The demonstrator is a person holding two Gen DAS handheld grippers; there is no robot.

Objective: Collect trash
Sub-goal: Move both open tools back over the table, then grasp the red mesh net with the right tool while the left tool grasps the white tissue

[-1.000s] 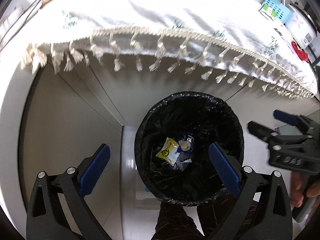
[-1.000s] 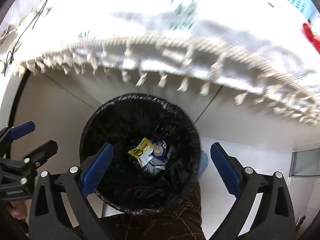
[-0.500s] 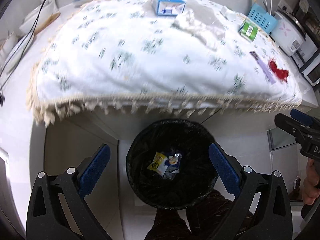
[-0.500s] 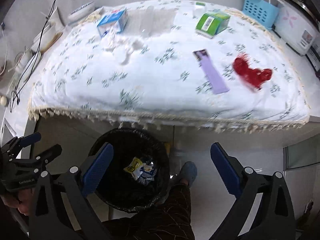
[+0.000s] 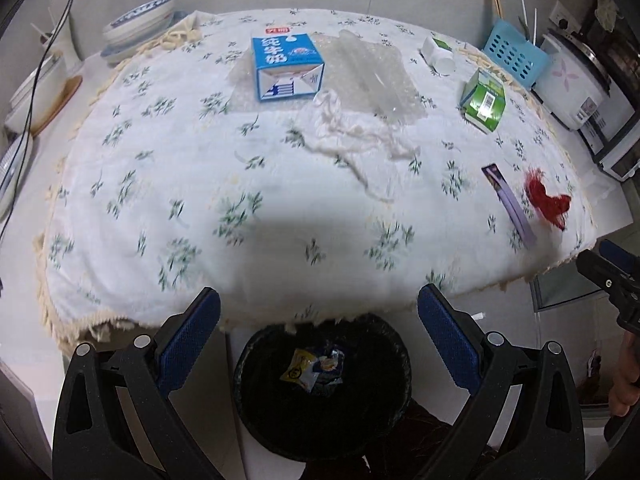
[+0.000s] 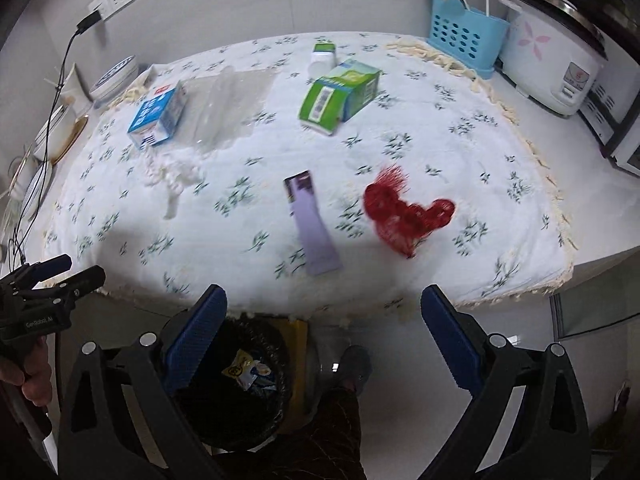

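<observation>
A black-lined trash bin (image 5: 256, 396) stands on the floor below the table edge, with wrappers (image 5: 314, 366) inside; it also shows in the right wrist view (image 6: 272, 420). On the floral tablecloth lie a blue milk carton (image 5: 286, 66), clear plastic (image 5: 372, 76), white tissue (image 5: 348, 132), a green carton (image 6: 340, 94), a purple wrapper (image 6: 312, 222), a red wrapper (image 6: 404, 210) and a small white bottle (image 6: 322, 58). My left gripper (image 5: 318, 338) and right gripper (image 6: 322, 332) are both open and empty, above the table's near edge.
A blue basket (image 6: 464, 36) and a rice cooker (image 6: 556, 68) stand at the back right. Bowls (image 5: 138, 24) and cables sit at the back left. The tablecloth (image 5: 200, 184) has a fringed edge. The person's leg and shoe (image 6: 354, 364) are beside the bin.
Both grippers have risen from right over the bin to above the table edge. The view has tilted up, so the whole tabletop shows. Both stay open and empty.
</observation>
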